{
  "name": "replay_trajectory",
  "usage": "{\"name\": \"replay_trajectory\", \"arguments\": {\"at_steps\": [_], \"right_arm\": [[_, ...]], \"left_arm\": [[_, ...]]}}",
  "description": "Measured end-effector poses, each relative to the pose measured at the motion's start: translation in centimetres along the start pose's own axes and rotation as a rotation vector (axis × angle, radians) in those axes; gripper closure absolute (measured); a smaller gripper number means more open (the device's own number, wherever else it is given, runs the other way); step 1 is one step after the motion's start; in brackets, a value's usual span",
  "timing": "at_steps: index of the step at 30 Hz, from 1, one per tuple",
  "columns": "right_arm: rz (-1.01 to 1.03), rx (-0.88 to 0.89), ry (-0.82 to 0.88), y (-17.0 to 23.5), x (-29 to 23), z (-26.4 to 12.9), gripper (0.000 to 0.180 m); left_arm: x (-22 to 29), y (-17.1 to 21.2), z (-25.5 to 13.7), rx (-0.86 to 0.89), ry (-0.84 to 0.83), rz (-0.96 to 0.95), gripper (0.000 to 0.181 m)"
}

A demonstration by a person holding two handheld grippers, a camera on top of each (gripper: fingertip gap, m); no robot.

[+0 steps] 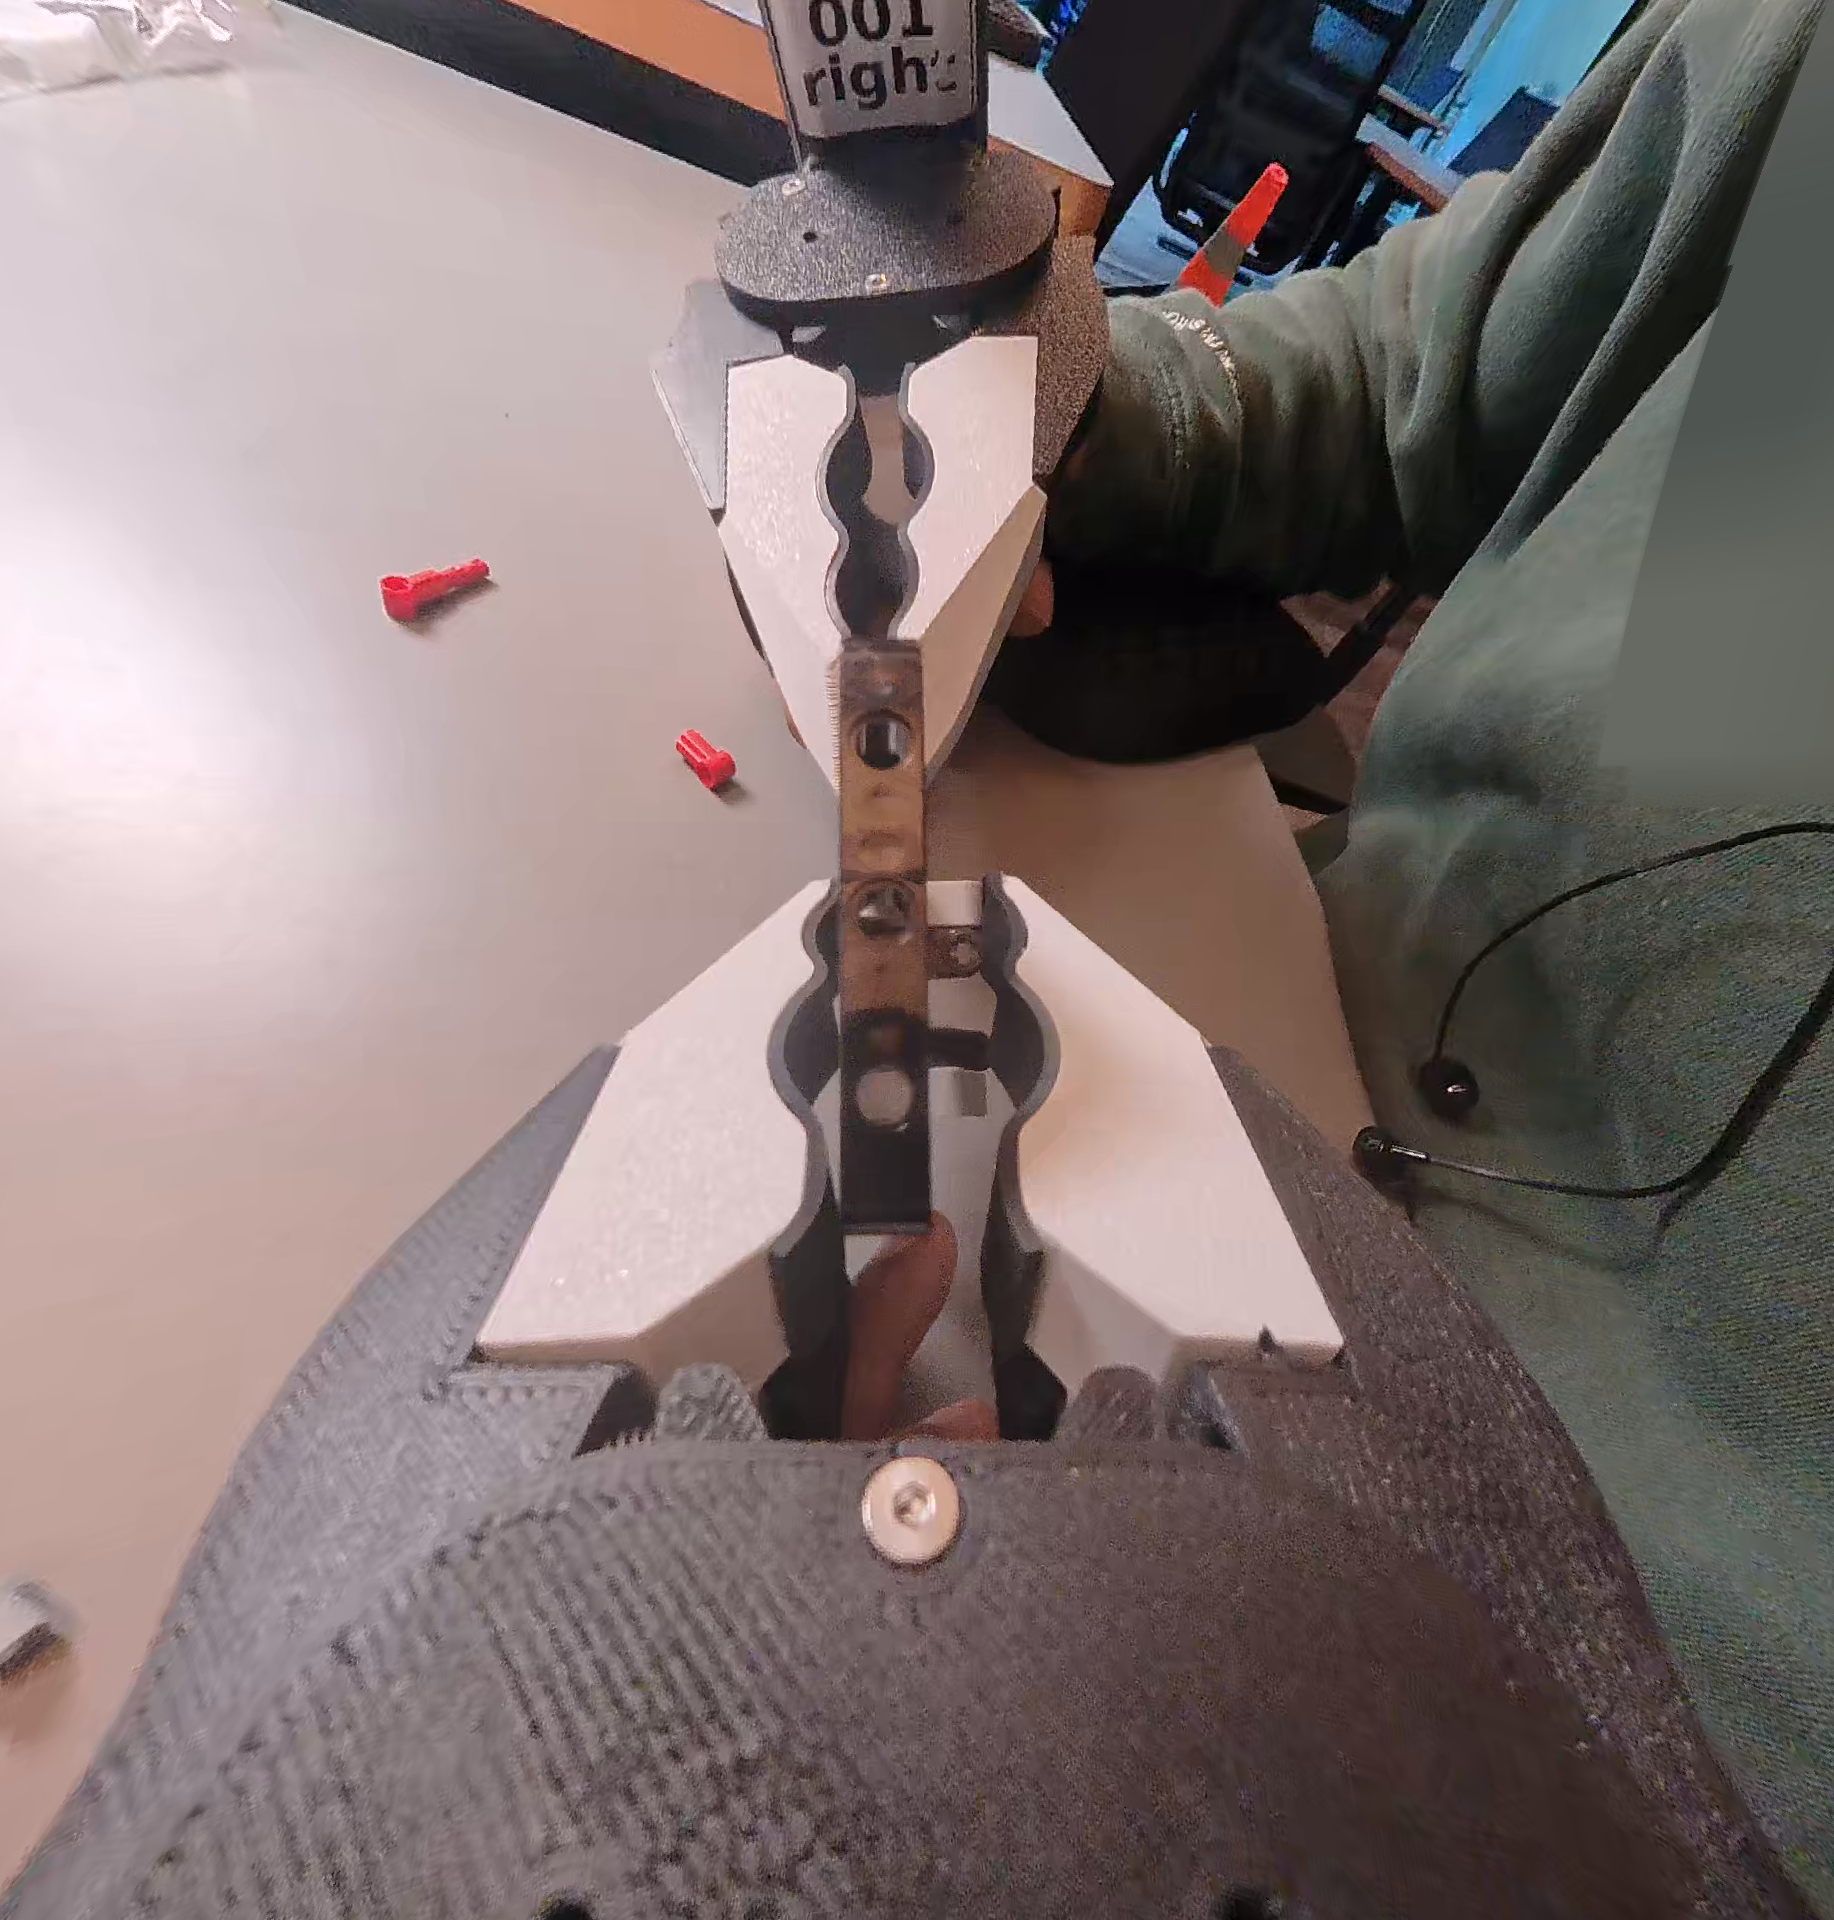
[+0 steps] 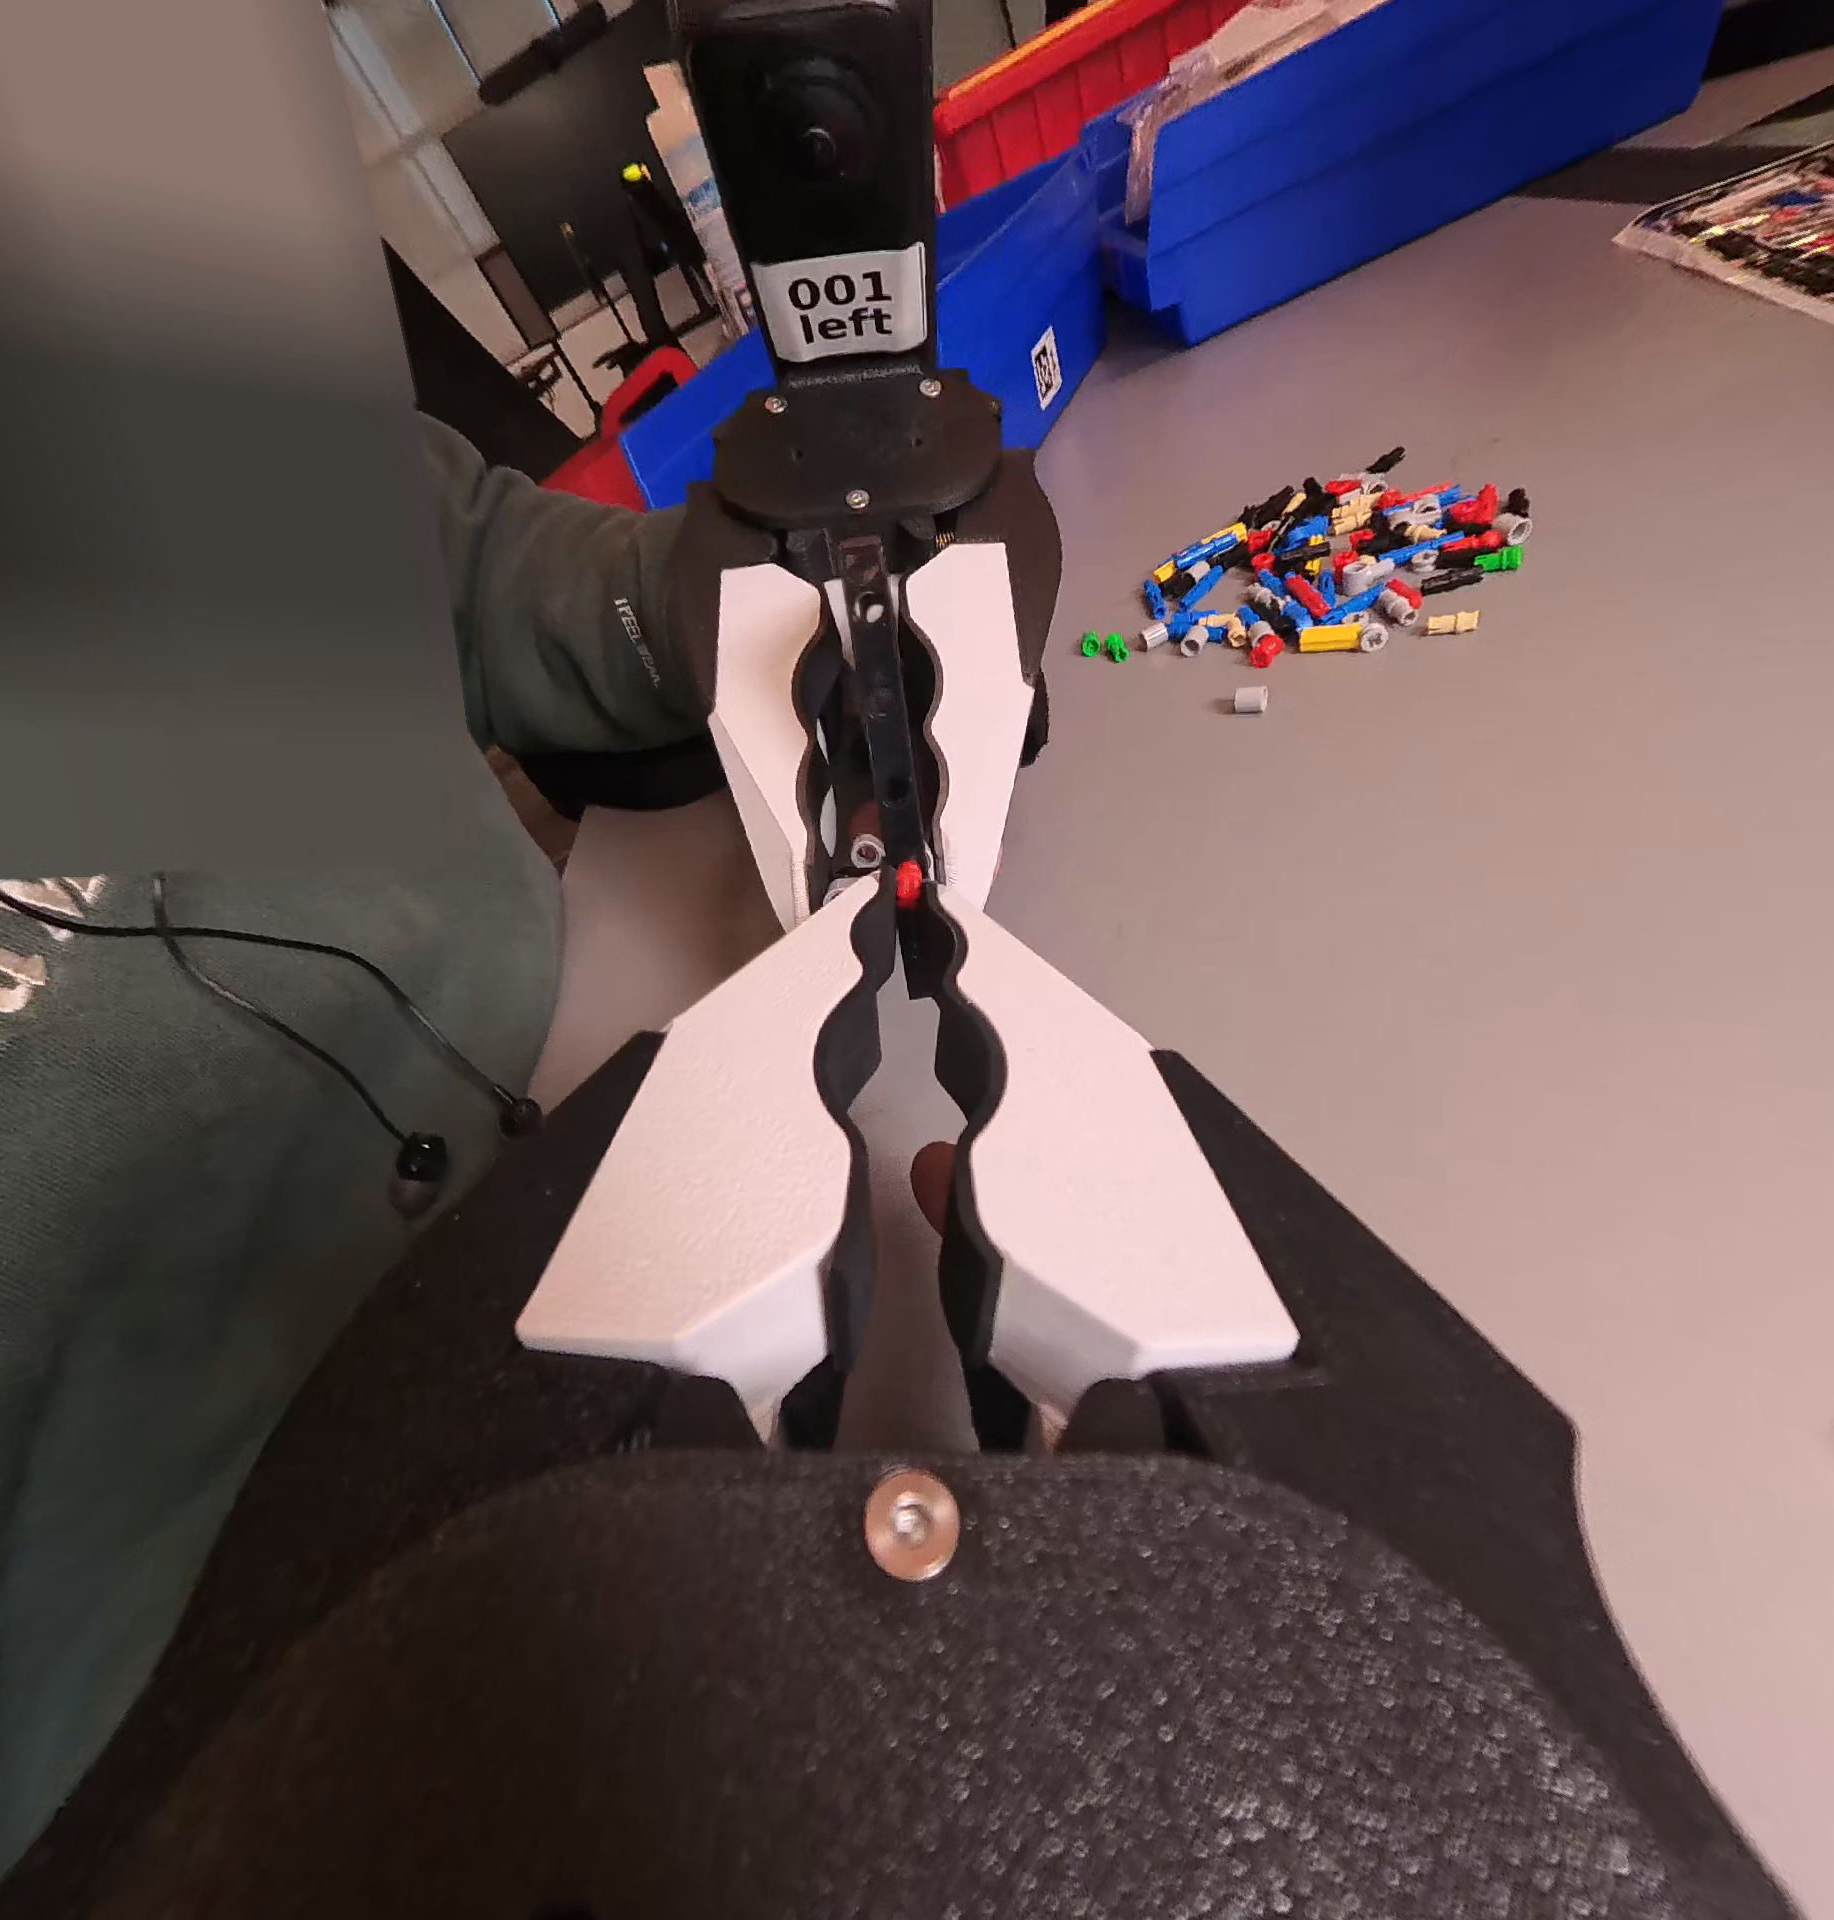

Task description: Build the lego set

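Black lego beam [image 1: 882,935] | left gripper [image 1: 897,914] jaws pinching it | right gripper [image 2: 905,914] jaws pinching far end (tip-to-tip)

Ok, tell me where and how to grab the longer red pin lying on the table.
Grip the longer red pin across its ribbed shaft, not the rounder head at its left end. It lies flat on the table, pointing left-right in the left wrist view, so I would come from above with the fingers straddling it crosswise. Both grippers hold the black beam, so one must let go first.
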State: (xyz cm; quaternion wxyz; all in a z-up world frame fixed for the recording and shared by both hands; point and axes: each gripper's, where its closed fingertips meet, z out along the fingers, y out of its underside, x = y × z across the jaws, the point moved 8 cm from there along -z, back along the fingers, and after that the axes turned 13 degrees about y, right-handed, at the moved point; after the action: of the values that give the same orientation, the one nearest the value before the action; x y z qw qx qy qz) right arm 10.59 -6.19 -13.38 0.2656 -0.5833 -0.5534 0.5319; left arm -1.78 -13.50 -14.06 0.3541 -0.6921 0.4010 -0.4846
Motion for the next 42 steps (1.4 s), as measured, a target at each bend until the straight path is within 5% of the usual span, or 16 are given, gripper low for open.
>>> {"name": "replay_trajectory", "arguments": {"at_steps": [42], "right_arm": [[0.155, -0.061, 0.013, 0.4, 0.9, 0.7, 0.177]], "left_arm": [[-0.6, 0.0, 0.3, -0.101, -0.054, -0.107, 0.156]]}}
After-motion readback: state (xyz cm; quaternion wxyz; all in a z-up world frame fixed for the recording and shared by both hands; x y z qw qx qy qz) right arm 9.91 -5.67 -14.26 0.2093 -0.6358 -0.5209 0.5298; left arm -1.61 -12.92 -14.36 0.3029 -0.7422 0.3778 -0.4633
